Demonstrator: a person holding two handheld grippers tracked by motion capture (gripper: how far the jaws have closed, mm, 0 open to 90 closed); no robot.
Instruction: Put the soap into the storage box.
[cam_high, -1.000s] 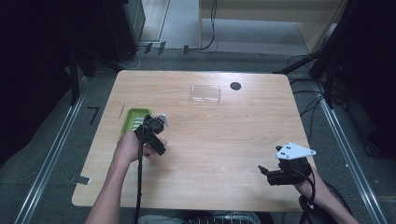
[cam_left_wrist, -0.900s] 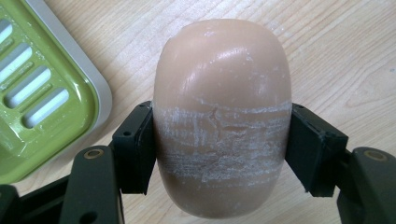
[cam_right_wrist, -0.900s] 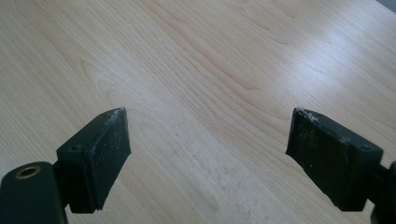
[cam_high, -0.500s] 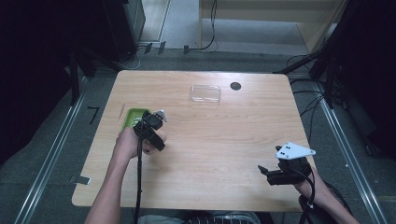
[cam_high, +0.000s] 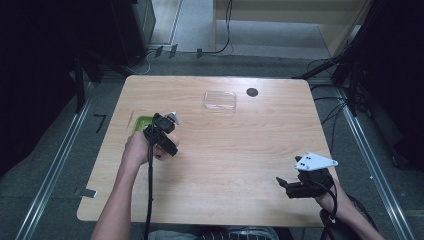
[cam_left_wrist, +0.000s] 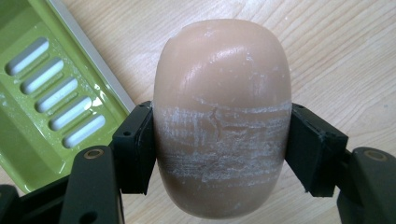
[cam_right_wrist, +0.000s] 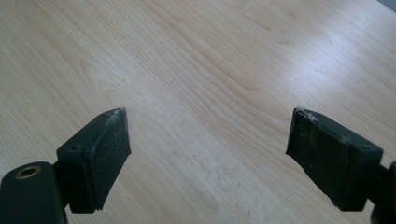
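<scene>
A tan oval bar of soap (cam_left_wrist: 222, 116), scratched white across its middle, is held between the jaws of my left gripper (cam_left_wrist: 219, 144), which is shut on it. Just to its left lies a green slotted soap dish (cam_left_wrist: 42, 93). From above, the left gripper (cam_high: 159, 131) hovers at the right edge of the green dish (cam_high: 141, 121) at the table's left. Near the front right corner my right gripper (cam_high: 286, 186) stands open; in its own view the right gripper (cam_right_wrist: 208, 158) has bare wood between its jaws.
A clear plastic lid or tray (cam_high: 220, 100) lies at the back middle of the wooden table (cam_high: 240, 150), with a small black disc (cam_high: 252, 92) to its right. Cables trail from both grippers toward the front edge.
My left gripper with the soap has shifted slightly back and left, closer to the green dish. The right gripper has stayed put.
</scene>
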